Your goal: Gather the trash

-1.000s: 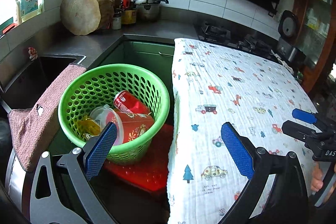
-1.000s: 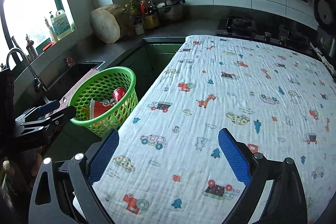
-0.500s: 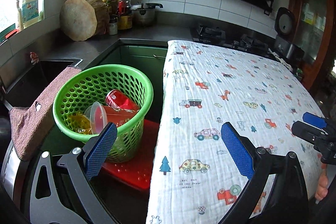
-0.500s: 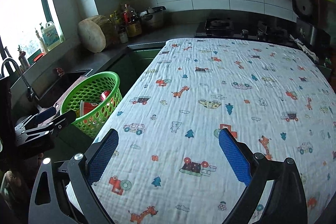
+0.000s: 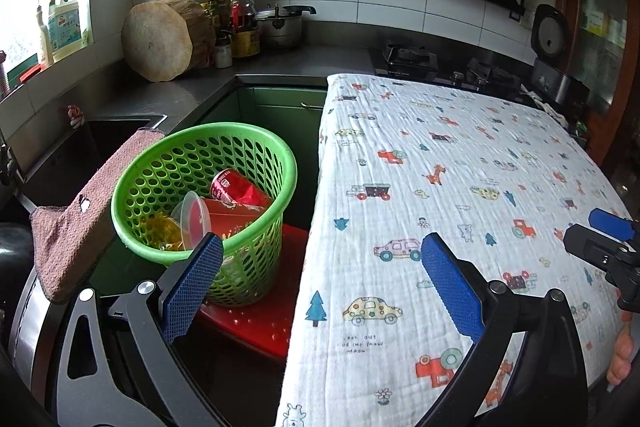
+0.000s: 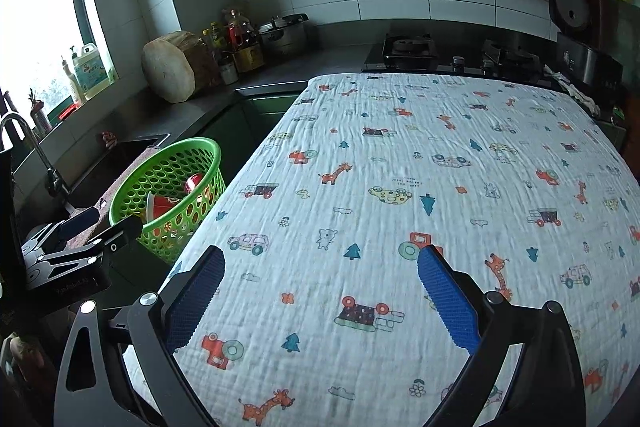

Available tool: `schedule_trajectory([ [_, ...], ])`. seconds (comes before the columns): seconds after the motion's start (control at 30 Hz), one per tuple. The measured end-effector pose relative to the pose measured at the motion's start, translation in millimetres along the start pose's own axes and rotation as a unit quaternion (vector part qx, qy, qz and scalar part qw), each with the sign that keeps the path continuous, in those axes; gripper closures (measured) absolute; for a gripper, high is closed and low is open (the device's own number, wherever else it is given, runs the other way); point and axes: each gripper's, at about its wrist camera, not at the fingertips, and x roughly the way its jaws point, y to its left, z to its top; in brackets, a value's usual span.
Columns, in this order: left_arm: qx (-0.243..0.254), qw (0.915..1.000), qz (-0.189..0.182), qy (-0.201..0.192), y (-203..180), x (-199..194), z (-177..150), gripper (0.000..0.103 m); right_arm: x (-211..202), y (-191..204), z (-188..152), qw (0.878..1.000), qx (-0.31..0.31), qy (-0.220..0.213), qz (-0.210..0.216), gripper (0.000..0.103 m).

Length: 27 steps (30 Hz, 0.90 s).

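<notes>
A green perforated basket [image 5: 160,195] stands on a red stool [image 5: 256,323] left of the table. In it lie a crushed red can [image 5: 234,185], a red paper cup with a clear lid [image 5: 224,217] and a yellow wrapper [image 5: 160,231]. The basket also shows in the right wrist view [image 6: 176,167]. My left gripper [image 5: 320,279] is open and empty, above the table's left edge near the basket. My right gripper [image 6: 320,287] is open and empty over the table's patterned cloth [image 6: 420,187]; it also shows at the right of the left wrist view [image 5: 608,239].
A pink towel [image 5: 80,211] hangs over the sink edge [image 5: 120,123] beside the basket. The counter behind holds a round wooden block [image 5: 160,41], bottles [image 5: 240,23] and a pot [image 5: 284,23]. A stove [image 6: 408,51] and rice cooker [image 6: 576,39] stand beyond the table.
Both grippers have drawn back and risen, so the basket and table look smaller and farther. Both stayed open and empty.
</notes>
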Motion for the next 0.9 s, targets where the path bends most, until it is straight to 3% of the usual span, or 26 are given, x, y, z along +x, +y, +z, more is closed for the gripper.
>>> schedule_trajectory([
  [0.9, -0.003, 1.0000, 0.002, 0.000, -0.3, -1.7, -0.7, 0.005, 3.8, -2.1, -1.3, 1.000, -0.002, 0.005, -0.005, 0.009],
])
